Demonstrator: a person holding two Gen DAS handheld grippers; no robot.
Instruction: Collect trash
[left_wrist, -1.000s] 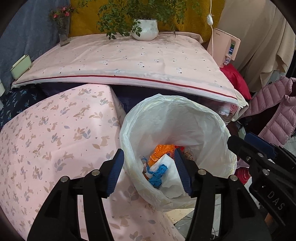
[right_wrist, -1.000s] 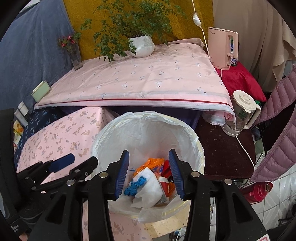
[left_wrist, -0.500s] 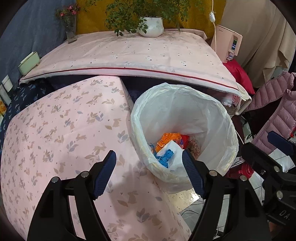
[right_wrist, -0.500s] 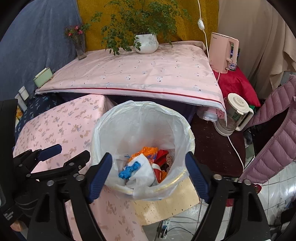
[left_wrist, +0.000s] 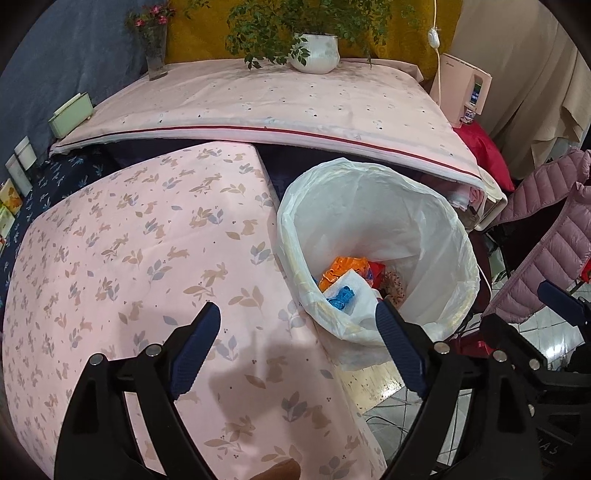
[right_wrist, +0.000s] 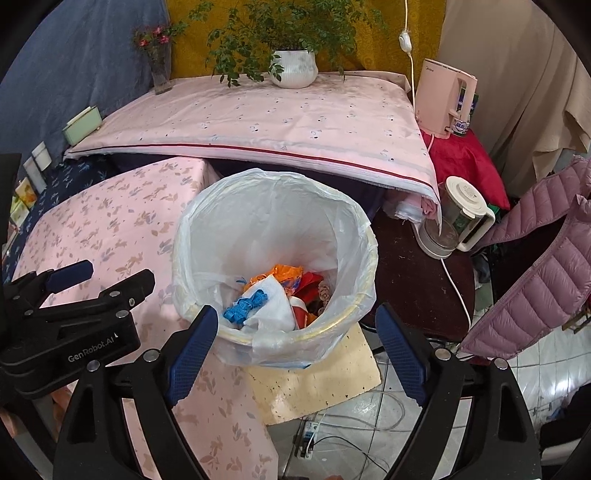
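Note:
A bin lined with a white bag (left_wrist: 373, 206) (right_wrist: 273, 221) stands beside the low table with the pink rabbit-print cloth (left_wrist: 129, 258) (right_wrist: 110, 229). Inside lie a white bag with a blue tie (right_wrist: 255, 306) (left_wrist: 343, 295) and orange and red wrappers (right_wrist: 291, 277). My left gripper (left_wrist: 299, 332) is open and empty above the table's edge, left of the bin. It also shows in the right wrist view (right_wrist: 99, 273). My right gripper (right_wrist: 295, 332) is open and empty above the bin's near rim.
A higher table with a pink cloth (right_wrist: 277, 118) holds a potted plant (right_wrist: 293, 68) and a flower vase (right_wrist: 160, 79). A pink kettle (right_wrist: 443, 99), a blender jug (right_wrist: 458, 221) and a pink jacket (right_wrist: 535, 277) stand right. Cables lie on the tiled floor (right_wrist: 351, 424).
Both grippers have opened wide and drawn back and up from the bin. The white bag with the blue tie now lies inside the bin. The left gripper shifted left over the table.

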